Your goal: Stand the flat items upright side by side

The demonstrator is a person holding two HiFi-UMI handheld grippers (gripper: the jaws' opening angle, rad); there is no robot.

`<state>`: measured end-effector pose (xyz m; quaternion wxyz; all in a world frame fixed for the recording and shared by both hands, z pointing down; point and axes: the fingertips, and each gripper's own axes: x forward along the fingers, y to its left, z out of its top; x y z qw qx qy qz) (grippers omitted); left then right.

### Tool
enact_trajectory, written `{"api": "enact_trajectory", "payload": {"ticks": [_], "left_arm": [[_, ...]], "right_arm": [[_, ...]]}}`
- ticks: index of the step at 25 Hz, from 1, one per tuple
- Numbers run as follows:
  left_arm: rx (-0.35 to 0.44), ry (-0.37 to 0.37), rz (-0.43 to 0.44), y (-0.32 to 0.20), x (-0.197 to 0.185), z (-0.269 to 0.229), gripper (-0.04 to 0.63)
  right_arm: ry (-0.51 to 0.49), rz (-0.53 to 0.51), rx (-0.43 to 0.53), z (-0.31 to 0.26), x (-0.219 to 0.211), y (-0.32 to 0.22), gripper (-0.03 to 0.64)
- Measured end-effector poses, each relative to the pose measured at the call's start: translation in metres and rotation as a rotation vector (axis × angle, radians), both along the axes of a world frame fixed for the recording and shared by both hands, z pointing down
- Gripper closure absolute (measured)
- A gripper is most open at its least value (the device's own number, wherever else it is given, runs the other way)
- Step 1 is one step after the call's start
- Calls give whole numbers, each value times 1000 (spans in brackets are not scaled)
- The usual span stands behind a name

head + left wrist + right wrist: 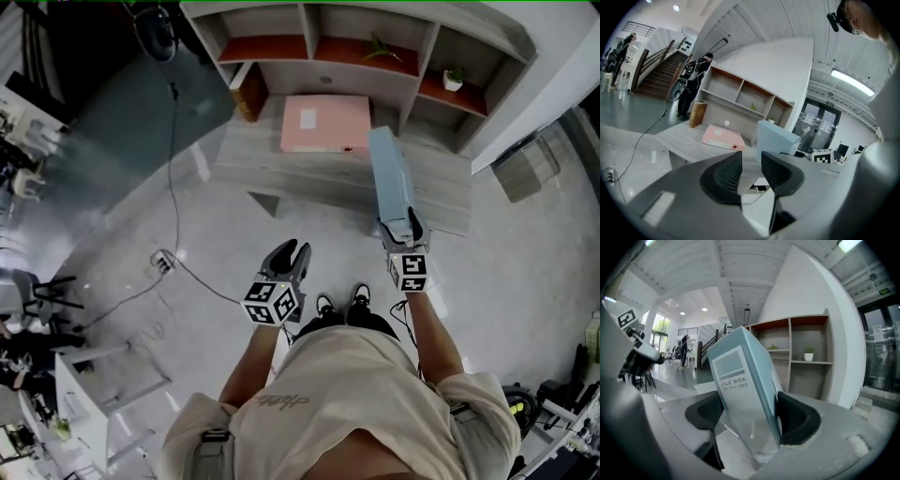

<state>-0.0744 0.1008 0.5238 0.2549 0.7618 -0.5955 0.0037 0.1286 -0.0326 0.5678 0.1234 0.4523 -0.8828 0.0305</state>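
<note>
Right gripper (750,417) jaws clamped on the blue file box (743,380), one pad per side. The box leans left in that view, and its "FILE BOX" label is readable only there. Left gripper (751,174) jaws stand a narrow gap apart, nothing between. Only the head view gives the layout: blue box over the front right of the desk (281,173), pink file box (325,123) flat further back, by the shelf unit (375,42). Left gripper view catches both boxes, blue to the right of pink.

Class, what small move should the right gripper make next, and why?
Probably lower the blue file box upright onto the desk: the right gripper clamps it on edge over the desk, right of the pink file box lying flat.
</note>
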Motion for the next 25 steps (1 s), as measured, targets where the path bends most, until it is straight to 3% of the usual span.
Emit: {"api": "enact_trajectory", "payload": {"ticks": [6, 10, 25], "left_arm": [[15, -8, 12, 2, -10, -8, 453], [25, -5, 20, 1, -16, -10, 453], [31, -7, 67, -31, -36, -9, 454]], "right_arm": [[-251, 38, -78, -13, 5, -2, 264], [-330, 89, -94, -13, 10, -8, 268], [-340, 151, -64, -16, -5, -55, 272]]}}
